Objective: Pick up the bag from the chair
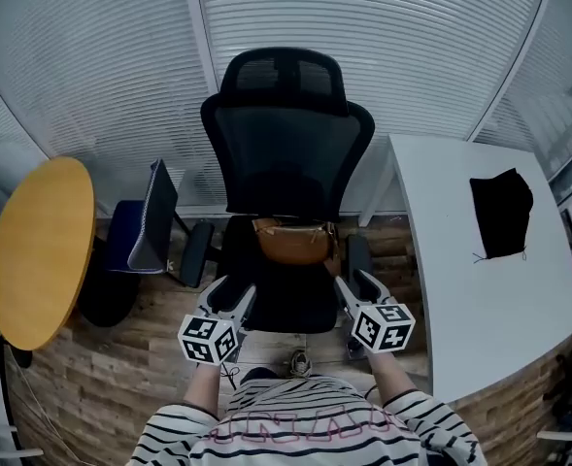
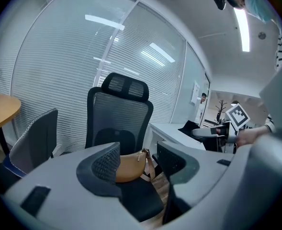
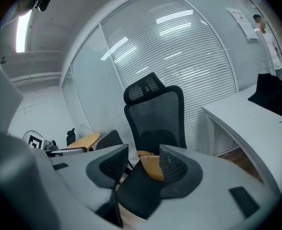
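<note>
Tan bag point(image 1: 292, 241) lies at rear of chair point(image 1: 286, 144) seat, against backrest; left gripper point(image 1: 232, 294) and right gripper point(image 1: 358, 287) both empty, jaws apart, short of it; likely risk: shallow pinch slips off the soft pouch, or its strap point(image 2: 149, 164) snags.

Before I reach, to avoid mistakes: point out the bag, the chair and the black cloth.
bag point(image 1: 292, 242), head view, middle of brown body
chair point(image 1: 287, 153), head view, mesh backrest
black cloth point(image 1: 502, 212), head view, its centre
</note>
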